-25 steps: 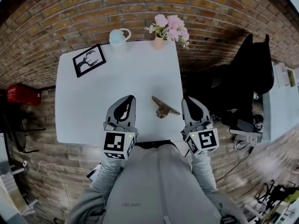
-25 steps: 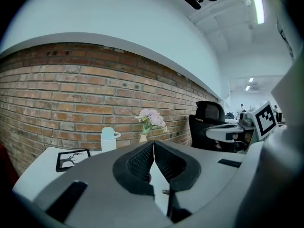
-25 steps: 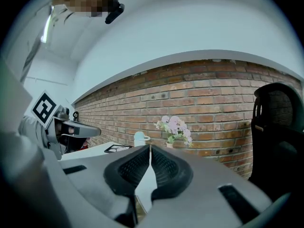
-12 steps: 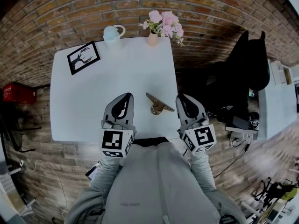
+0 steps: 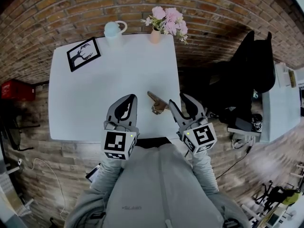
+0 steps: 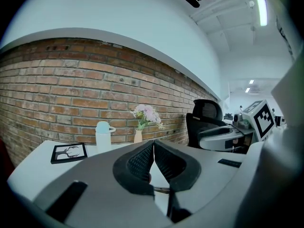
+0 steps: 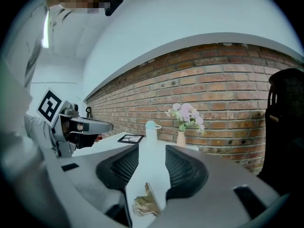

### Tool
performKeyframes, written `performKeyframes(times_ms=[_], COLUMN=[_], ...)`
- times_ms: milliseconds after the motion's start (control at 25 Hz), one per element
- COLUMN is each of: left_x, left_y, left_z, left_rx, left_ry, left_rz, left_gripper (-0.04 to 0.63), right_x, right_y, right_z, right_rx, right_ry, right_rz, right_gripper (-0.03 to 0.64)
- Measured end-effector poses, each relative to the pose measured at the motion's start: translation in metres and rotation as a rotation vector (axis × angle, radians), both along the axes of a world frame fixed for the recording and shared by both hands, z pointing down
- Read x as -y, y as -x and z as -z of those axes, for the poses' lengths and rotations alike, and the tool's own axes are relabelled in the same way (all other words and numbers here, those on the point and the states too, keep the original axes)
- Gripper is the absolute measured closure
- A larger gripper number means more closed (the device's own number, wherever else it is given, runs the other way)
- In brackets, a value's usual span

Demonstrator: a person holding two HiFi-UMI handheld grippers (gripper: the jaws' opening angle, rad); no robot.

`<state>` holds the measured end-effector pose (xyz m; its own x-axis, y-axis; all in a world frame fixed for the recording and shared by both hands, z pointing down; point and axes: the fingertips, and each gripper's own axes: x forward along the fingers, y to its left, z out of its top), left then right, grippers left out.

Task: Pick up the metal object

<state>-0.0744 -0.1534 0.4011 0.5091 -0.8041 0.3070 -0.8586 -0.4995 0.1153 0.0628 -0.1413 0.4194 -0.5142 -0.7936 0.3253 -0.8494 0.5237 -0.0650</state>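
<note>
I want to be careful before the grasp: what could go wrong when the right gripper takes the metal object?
1. The metal object lies near the right edge of the table. A nudge from the right gripper, whose jaws are opening and press on nothing yet, might slide it off.
2. Its thin plate stands tilted, so the jaws could slip or tip it.

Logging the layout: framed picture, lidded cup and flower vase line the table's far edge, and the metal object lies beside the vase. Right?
No: in the head view the metal object lies near the table's front edge, well apart from the flower vase. The framed picture, lidded cup and vase do line the far edge.
</note>
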Motion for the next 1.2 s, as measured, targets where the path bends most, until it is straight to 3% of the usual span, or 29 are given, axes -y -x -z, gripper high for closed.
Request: performKeyframes(times_ms=[360,920,1200], left_x=[0.0,-0.001,-0.006], left_y=[-0.003,-0.002,0.002], left_z=[-0.009,-0.037,-0.05], left_rx=[-0.002,-0.016,-0.012], left_ry=[0.023,0.102,0.127], left_rz=[-0.005,-0.004,0.009], left_gripper=[0.568,0.568,0.568], right_x=[-0.003,-0.019,-0.023], right_y=[0.019,0.048,0.05], right_z=[-0.033,-0.13,-0.168], right_rx=[-0.062,-0.284,-0.399], right_ry=[0.07,0.197,0.217], right_rz=[0.091,0.254,0.288], right_gripper=[0.413,0.38,0.379])
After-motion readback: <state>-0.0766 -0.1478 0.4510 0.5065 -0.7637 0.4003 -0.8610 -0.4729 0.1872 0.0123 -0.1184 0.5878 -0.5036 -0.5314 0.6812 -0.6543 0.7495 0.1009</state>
